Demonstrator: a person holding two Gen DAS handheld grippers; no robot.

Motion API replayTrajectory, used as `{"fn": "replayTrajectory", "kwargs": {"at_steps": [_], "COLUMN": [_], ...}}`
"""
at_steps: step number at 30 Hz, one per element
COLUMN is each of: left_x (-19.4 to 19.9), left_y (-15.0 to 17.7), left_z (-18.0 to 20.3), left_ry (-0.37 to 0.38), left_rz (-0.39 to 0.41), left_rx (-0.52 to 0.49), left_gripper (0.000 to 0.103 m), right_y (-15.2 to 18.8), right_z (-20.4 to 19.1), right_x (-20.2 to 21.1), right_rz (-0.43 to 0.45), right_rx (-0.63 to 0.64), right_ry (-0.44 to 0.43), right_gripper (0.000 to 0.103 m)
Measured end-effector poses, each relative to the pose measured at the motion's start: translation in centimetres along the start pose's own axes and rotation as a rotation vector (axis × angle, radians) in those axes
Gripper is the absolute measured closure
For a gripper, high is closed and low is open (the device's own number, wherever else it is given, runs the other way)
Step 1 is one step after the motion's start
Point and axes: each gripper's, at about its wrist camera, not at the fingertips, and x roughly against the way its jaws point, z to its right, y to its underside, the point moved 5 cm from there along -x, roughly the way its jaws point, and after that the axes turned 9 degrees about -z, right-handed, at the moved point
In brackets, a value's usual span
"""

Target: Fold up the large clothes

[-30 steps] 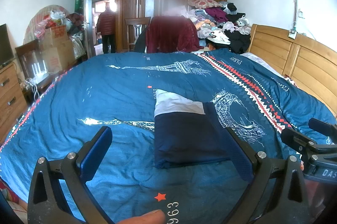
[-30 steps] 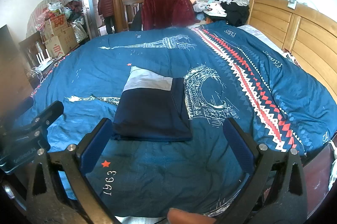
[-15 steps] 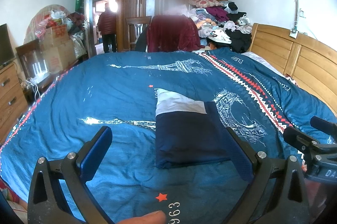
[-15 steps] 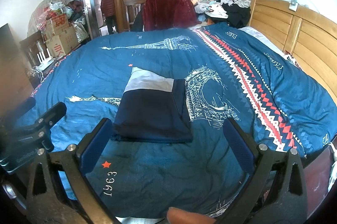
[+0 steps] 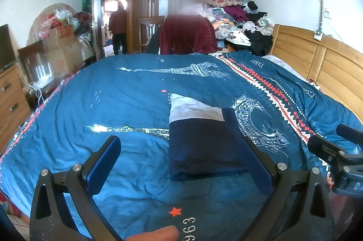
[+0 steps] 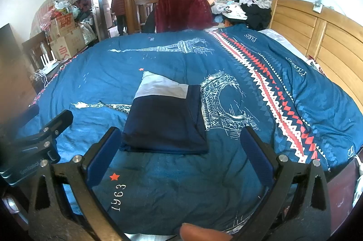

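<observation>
We are looking along 2 handheld grippers across a bed covered by a blue quilt (image 5: 127, 91) printed with Eiffel Towers and a red zigzag band. The left gripper (image 5: 181, 159) hangs above the near edge with its blue-padded jaws spread wide and nothing between them. The right gripper (image 6: 181, 145) hangs beside it in the same way, jaws wide and empty.

A folded garment (image 6: 165, 118), dark navy with a pale grey panel at its far end, lies flat near the middle of the quilt, just beyond both sets of fingers and touched by neither. It forms a tidy rectangle with straight edges, so we judge this piece finished, or needing at most a final smoothing.

Past the far side of the bed, a heap of unfolded clothes (image 5: 238, 23) is piled beside the wooden headboard (image 5: 317, 64), and a dark red garment (image 5: 188, 34) hangs over a chair. Those suggest more folding remains.
</observation>
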Motion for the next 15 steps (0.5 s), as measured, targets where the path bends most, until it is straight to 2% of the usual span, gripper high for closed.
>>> {"fn": "replayTrajectory", "kwargs": {"at_steps": [15], "left_x": [-0.11], "left_y": [-0.11], "left_z": [-0.37], "left_ry": [-0.006], "left_rz": [-0.003], "left_rx": [0.004], "left_gripper": [0.0], "right_y": [-0.04], "right_z": [-0.04], "right_x": [-0.05], "right_rz": [-0.002], "right_rx": [-0.001], "right_ry": [-0.001], "right_gripper": [0.0]}}
